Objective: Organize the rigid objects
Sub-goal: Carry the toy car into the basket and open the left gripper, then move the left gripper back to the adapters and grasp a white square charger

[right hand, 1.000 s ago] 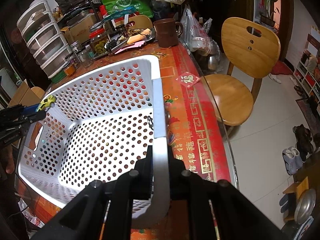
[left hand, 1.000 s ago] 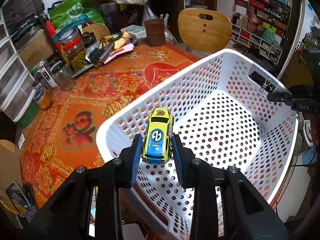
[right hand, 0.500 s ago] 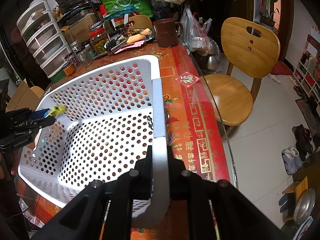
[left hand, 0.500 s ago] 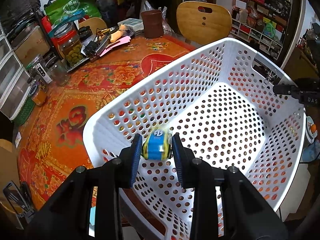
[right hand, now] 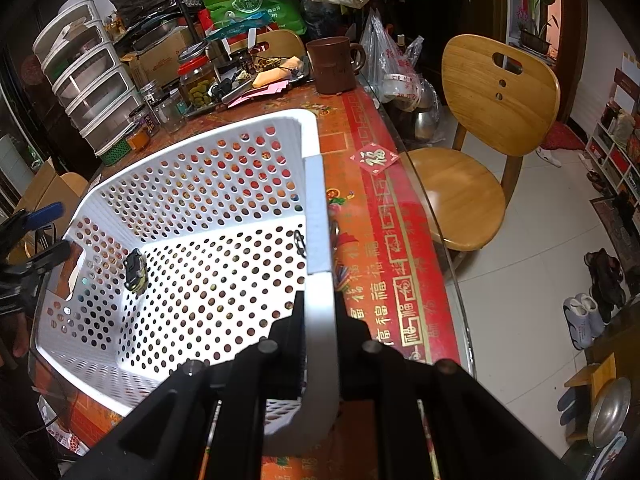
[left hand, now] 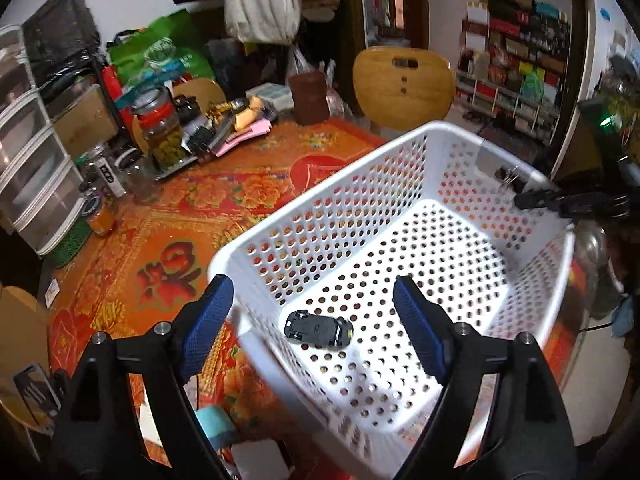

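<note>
A toy car (left hand: 318, 327) lies upside down on the floor of the white perforated basket (left hand: 340, 208), black underside up with a bit of yellow showing. My left gripper (left hand: 312, 292) hangs above the basket's near corner, its blue-padded jaws opening wide with nothing between them; the car is loose below. In the right wrist view the car (right hand: 135, 272) rests near the basket's far left wall, beside the left gripper (right hand: 44, 232). My right gripper (right hand: 318, 304) is shut on the basket's rim (right hand: 318, 200), and it also shows at the far rim as the right gripper (left hand: 536, 200).
The basket stands on a red-and-orange patterned tablecloth (left hand: 168, 240). Jars (left hand: 164, 140), a brown mug (right hand: 334, 64) and a tray of clutter crowd the table's back. Plastic drawers (right hand: 92, 92) stand at the left. A wooden chair (right hand: 480, 140) sits past the table's right edge.
The left gripper's jaws have spread apart and let the toy car go. The car dropped onto the basket floor and flipped upside down. The left gripper pulled up and back; the right gripper kept still.
</note>
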Motion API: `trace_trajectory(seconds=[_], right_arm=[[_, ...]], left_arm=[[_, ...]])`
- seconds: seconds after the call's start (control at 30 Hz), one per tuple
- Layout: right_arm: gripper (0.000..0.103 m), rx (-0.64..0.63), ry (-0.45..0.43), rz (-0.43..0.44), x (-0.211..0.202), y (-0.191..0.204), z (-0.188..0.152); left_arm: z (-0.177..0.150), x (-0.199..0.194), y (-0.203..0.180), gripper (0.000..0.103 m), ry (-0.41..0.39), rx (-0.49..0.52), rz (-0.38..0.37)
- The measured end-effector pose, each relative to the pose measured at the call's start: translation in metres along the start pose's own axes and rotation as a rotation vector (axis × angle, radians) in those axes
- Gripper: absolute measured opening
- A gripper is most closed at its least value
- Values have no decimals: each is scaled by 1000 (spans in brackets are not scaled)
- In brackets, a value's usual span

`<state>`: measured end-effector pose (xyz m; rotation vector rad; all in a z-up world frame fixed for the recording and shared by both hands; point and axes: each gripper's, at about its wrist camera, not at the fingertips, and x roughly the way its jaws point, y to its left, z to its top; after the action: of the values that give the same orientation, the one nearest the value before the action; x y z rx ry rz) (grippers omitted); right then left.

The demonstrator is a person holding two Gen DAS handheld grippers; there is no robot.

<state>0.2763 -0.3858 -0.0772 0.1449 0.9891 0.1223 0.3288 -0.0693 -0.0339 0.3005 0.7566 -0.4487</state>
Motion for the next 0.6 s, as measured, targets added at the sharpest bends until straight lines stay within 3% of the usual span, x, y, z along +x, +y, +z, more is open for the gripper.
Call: trace_trajectory(seconds=[0.13, 0.4, 0.6], right_arm=[[9, 4, -6, 5, -1, -1, 0], [9, 20, -12, 3, -3, -4, -2], [9, 31, -5, -3, -2, -3, -2]], left_arm=[[-18, -46, 17, 94, -57, -30, 30], [-76, -102, 77, 94, -91, -147, 142], [-117, -106, 115, 94, -66, -251, 169]])
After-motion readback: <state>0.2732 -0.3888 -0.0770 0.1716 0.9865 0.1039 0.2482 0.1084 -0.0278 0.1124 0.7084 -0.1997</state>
